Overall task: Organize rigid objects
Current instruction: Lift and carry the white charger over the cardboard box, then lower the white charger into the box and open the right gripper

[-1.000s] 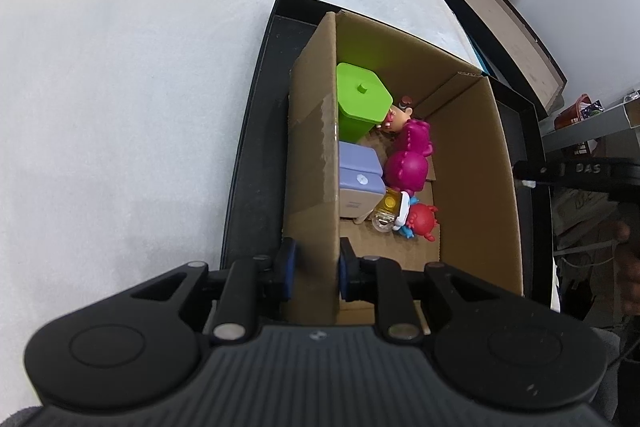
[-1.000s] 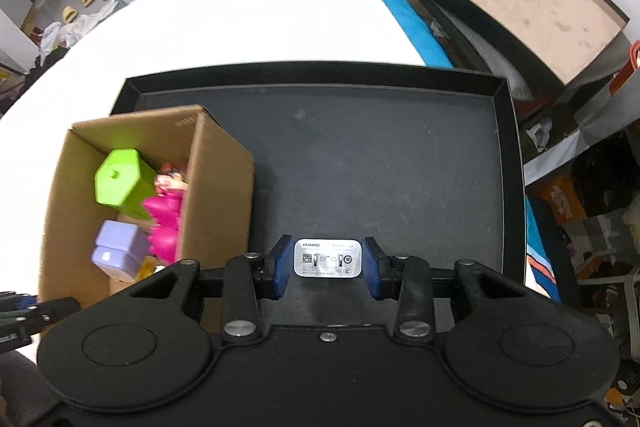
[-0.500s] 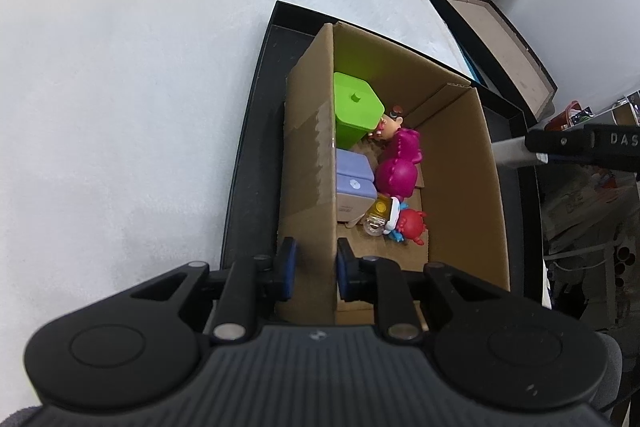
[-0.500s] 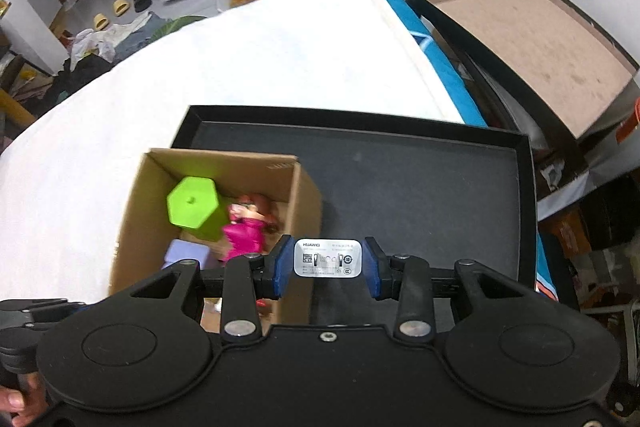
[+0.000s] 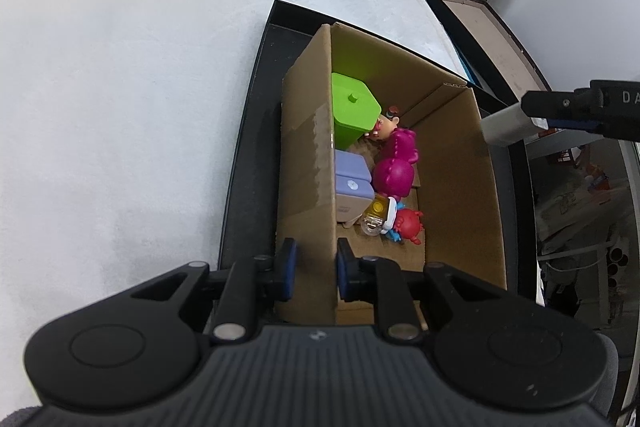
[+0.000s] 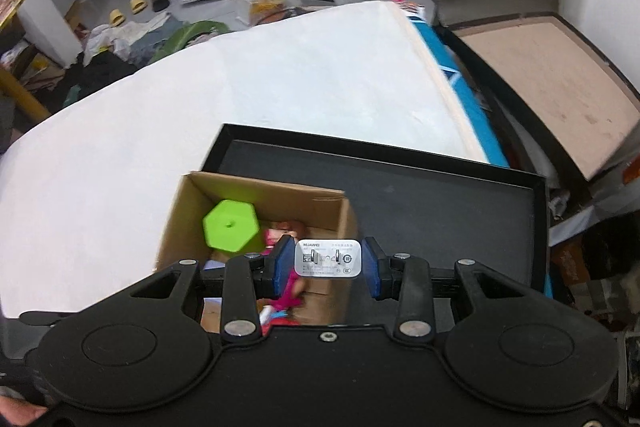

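A brown cardboard box (image 5: 460, 187) stands in a black tray (image 5: 248, 163) on the white table. Inside lie a green hexagonal container (image 5: 354, 111), a lilac block (image 5: 352, 187), a magenta toy (image 5: 394, 167) and a red figure (image 5: 408, 223). My left gripper (image 5: 313, 269) is shut on the box's left wall near its front corner. My right gripper (image 6: 329, 267) is shut on a white phone charger (image 6: 329, 259), held above the box's right wall (image 6: 340, 223). In the left wrist view the charger (image 5: 506, 127) hangs just beyond the box's right side.
The tray's dark floor (image 6: 432, 203) lies bare to the right of the box. A second open flat box (image 6: 548, 79) with a brown bottom sits past the table's right edge. Clutter and slippers lie on the floor beyond the table.
My right gripper has risen and shifted left with the charger, from over the tray floor to over the box's right wall. The left gripper stays on the box wall.
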`<state>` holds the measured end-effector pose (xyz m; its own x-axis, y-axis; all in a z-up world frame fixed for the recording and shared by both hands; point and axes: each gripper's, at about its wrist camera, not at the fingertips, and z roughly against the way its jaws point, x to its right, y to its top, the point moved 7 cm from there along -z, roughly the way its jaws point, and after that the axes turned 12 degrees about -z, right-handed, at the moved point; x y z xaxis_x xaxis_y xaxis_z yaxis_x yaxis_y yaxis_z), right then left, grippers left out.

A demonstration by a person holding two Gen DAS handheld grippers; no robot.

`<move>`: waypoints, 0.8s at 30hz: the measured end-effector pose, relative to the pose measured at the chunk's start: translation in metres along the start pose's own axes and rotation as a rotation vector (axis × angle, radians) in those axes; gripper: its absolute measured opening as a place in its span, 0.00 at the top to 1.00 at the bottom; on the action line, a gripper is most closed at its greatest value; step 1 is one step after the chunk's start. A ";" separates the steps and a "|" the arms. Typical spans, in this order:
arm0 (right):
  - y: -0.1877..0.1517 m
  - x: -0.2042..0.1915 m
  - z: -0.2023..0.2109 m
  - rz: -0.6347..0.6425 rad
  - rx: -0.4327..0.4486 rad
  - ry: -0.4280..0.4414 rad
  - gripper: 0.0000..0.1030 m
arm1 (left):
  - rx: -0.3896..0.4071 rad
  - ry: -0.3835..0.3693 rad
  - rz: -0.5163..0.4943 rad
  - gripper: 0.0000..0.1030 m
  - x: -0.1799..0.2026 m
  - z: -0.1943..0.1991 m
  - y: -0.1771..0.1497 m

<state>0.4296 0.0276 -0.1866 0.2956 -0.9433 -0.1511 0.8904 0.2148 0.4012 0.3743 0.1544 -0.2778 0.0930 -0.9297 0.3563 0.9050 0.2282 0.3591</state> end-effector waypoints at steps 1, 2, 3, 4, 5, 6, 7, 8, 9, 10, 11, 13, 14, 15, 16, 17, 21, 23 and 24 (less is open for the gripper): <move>0.000 -0.004 -0.001 0.011 -0.004 0.000 0.65 | 0.000 -0.001 0.000 0.82 0.000 0.000 0.000; -0.001 -0.009 -0.003 0.025 -0.008 -0.002 0.65 | 0.001 -0.003 0.000 0.82 0.000 0.001 0.000; -0.002 -0.014 -0.005 0.040 -0.014 -0.003 0.65 | 0.001 -0.004 0.000 0.82 -0.001 0.001 0.000; -0.003 -0.017 -0.007 0.052 -0.019 -0.002 0.65 | 0.001 -0.005 0.000 0.82 -0.001 0.001 0.000; -0.004 -0.021 -0.008 0.065 -0.026 0.000 0.65 | 0.002 -0.005 0.001 0.82 -0.001 0.001 0.000; -0.004 -0.025 -0.010 0.077 -0.031 0.001 0.65 | 0.002 -0.005 0.001 0.82 -0.001 0.001 0.000; -0.005 -0.028 -0.011 0.087 -0.034 0.001 0.65 | 0.002 -0.005 0.001 0.82 -0.001 0.001 0.000; -0.005 -0.031 -0.012 0.093 -0.035 -0.001 0.65 | 0.002 -0.005 0.001 0.82 -0.001 0.001 0.000; -0.004 -0.033 -0.013 0.096 -0.036 -0.003 0.65 | 0.001 -0.005 0.001 0.82 -0.001 0.001 0.000; -0.003 -0.034 -0.013 0.095 -0.034 -0.004 0.65 | 0.002 -0.005 0.001 0.82 -0.001 0.001 0.000; -0.001 -0.034 -0.014 0.090 -0.030 -0.006 0.65 | 0.001 -0.006 0.002 0.82 -0.001 0.001 0.000; 0.002 -0.032 -0.016 0.069 -0.022 -0.015 0.64 | 0.002 -0.004 0.001 0.82 -0.001 0.001 0.000; 0.003 -0.031 -0.018 0.060 -0.022 -0.021 0.64 | 0.002 -0.003 -0.001 0.82 -0.001 0.001 0.000; 0.004 -0.029 -0.020 0.047 -0.023 -0.031 0.64 | 0.003 -0.003 -0.001 0.82 0.000 0.001 0.000; 0.004 -0.026 -0.021 0.036 -0.021 -0.039 0.62 | 0.003 -0.003 0.000 0.82 0.000 0.001 0.000; 0.004 -0.024 -0.022 0.027 -0.018 -0.049 0.61 | 0.003 -0.004 0.001 0.81 0.000 0.001 0.000; 0.002 -0.019 -0.016 0.005 -0.010 -0.030 0.60 | 0.004 -0.005 0.002 0.82 0.001 0.001 0.001; 0.000 -0.018 -0.011 0.009 -0.007 -0.025 0.60 | 0.003 0.001 -0.001 0.82 0.001 0.001 0.000; -0.001 -0.017 -0.009 0.011 -0.009 -0.021 0.60 | 0.004 0.001 -0.002 0.82 0.002 0.001 0.001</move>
<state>0.4264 0.0457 -0.1925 0.2978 -0.9460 -0.1279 0.8903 0.2269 0.3949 0.3746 0.1530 -0.2760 0.0914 -0.9305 0.3548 0.9035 0.2273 0.3634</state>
